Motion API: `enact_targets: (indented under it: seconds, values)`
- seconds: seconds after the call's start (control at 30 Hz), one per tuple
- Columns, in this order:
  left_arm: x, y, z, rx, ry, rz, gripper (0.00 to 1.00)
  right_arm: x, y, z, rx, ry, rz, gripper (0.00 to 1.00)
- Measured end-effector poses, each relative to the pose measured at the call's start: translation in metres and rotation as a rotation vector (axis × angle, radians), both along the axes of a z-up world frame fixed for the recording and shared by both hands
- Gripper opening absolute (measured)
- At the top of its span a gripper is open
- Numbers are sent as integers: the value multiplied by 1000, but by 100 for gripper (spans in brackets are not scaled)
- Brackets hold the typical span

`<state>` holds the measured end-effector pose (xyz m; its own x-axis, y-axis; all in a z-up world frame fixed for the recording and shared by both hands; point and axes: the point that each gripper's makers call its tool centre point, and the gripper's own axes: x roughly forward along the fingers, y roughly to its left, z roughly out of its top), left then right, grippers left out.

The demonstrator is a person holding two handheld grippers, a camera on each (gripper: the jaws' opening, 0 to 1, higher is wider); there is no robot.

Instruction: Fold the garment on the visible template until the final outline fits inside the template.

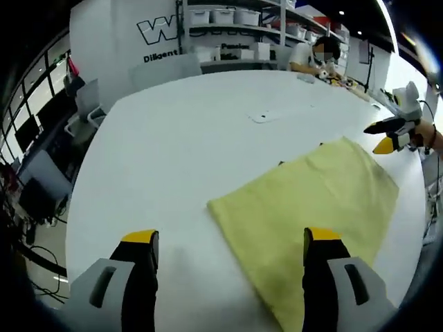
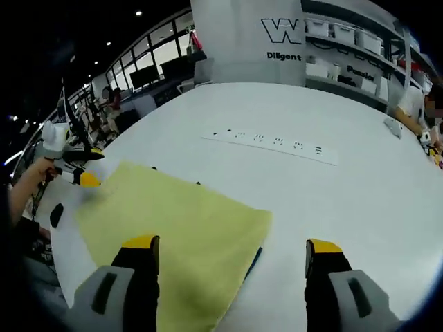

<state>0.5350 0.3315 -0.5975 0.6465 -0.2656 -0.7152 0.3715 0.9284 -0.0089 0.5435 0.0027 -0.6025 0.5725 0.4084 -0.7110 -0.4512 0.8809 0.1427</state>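
on white table (image 1: 173, 159), yellow garment (image 1: 318, 207) (flat), both tools spread, shelves (image 1: 235, 21) behind

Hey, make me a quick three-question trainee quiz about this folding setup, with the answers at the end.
1. True or false: the left gripper is clamped on the yellow garment.
2. What colour is the table?
3. In the right gripper view, the yellow garment lies mostly: A) left of the right gripper, B) right of it, C) far across the table near the power strip.

Key: 1. False, its jaws stand apart over the table and cloth. 2. White. 3. A.
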Motion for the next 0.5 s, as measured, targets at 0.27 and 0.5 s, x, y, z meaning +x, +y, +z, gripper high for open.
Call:
enact_targets:
  seconds: [0.27, 0.5]
  values:
    - [-26, -9, -10, -44, 23, -7, 86, -23, 8, -11, 12, 36, 16, 87]
    - [-43, -12, -18, -68, 60, 2, 82, -46, 9, -21, 11, 70, 24, 84]
